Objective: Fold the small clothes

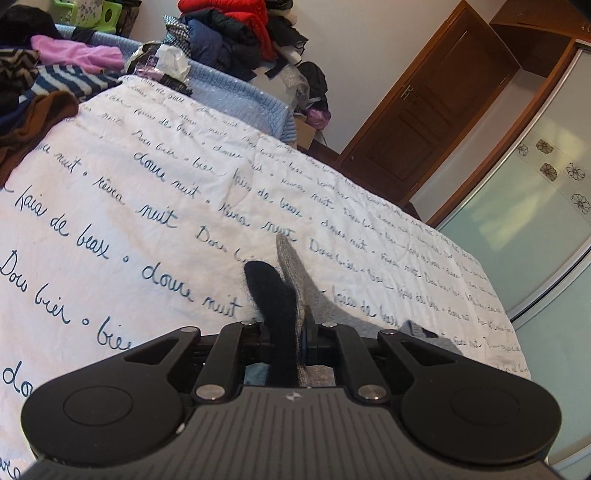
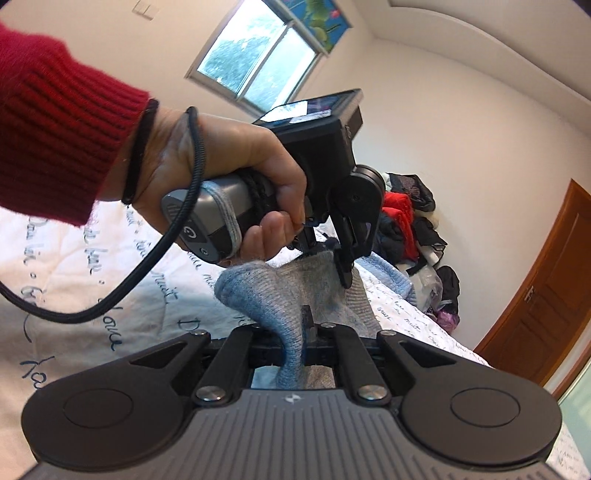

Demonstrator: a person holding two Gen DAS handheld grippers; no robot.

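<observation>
Left wrist view: my left gripper (image 1: 286, 325) is clamped on the sock (image 1: 295, 280), grey knit with a dark fuzzy end sticking up between the jaws. The rest of the sock trails right and down onto the white quilt (image 1: 147, 184) with its blue script. To fold well, I judge I should keep this end pinched firmly and carry it level so the cloth does not twist. Around: a heap of clothes (image 1: 236, 33) at the far end, a purple garment (image 1: 77, 55) and a striped one (image 1: 62, 81) on the left, a blue blanket (image 1: 236, 96) beyond the quilt, a door (image 1: 424, 110) at the right. The quilt ahead of me is bare, so nothing lies where the fold would land.

Right wrist view: my right gripper (image 2: 295, 332) is closed tight on the sock's (image 2: 266, 291) pale blue end, which bunches up above the jaws. Just beyond, my left hand (image 2: 221, 166), in a red sleeve (image 2: 55, 122), holds the left gripper (image 2: 343, 266), which bites the same sock at its other end. The two tools are near each other, and a black cable (image 2: 110, 291) loops from the handle. I judge that cable the main snag risk. A window (image 2: 258, 55) is above, with the clothes heap (image 2: 406, 218) behind.
</observation>
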